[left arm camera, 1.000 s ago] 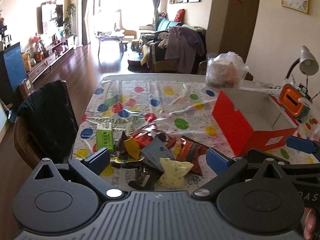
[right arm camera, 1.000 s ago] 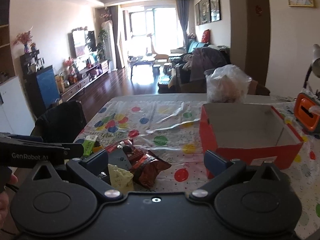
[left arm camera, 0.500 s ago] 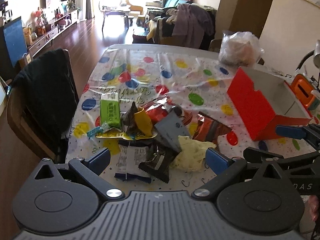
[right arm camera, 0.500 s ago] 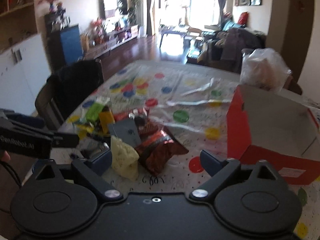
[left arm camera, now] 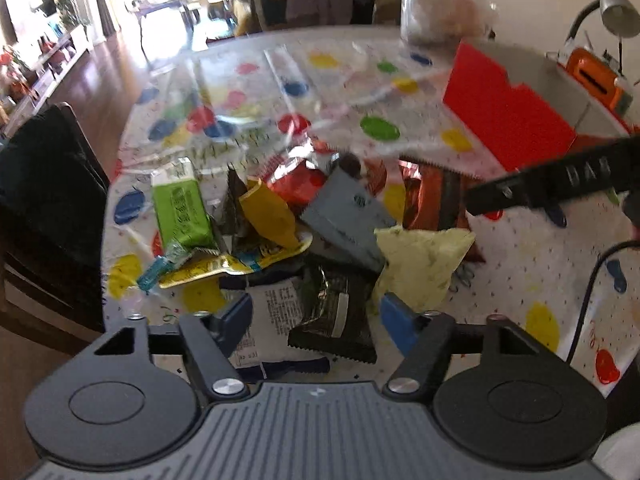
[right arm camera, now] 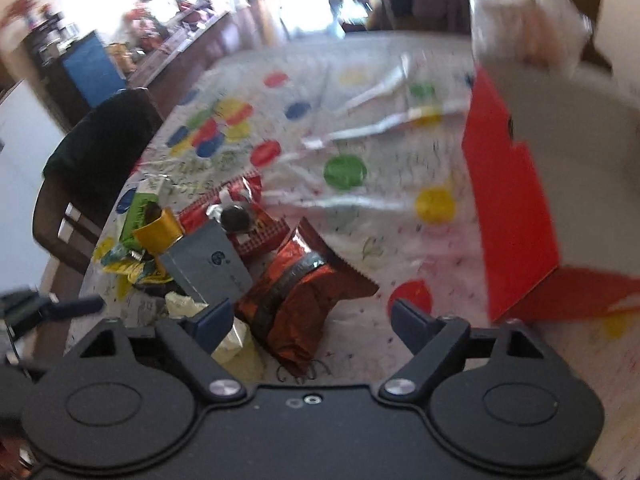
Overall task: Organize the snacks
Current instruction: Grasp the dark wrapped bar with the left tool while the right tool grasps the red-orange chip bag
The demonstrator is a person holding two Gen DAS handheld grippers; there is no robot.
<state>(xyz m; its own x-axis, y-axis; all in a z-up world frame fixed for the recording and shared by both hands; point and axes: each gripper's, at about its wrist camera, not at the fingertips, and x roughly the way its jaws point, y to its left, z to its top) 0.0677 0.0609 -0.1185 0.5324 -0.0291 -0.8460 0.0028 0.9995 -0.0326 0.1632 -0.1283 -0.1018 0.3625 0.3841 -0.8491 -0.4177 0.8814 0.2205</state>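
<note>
Tilting lower than a second earlier, both cameras had closed in on the desk (left arm camera: 532,264), so the far room filled less of each view and the snack pile (left arm camera: 304,224) more. The red box (left arm camera: 508,120) stood open to the pile's right, apart from it. The left gripper (left arm camera: 316,316) hovered with its fingers spread wide over the black wrapper (left arm camera: 336,312) and white packet (left arm camera: 276,312) at the pile's near edge, clamped on nothing. The right gripper (right arm camera: 312,318) likewise had its fingers apart and empty above the red foil bag (right arm camera: 300,296). Only the left view showed the green packet (left arm camera: 182,208) whole, the pale yellow bag (left arm camera: 420,264) unobstructed, and the desk lamp (left arm camera: 616,20). Only the right view showed the round dark sweet (right arm camera: 235,218) clearly.
</note>
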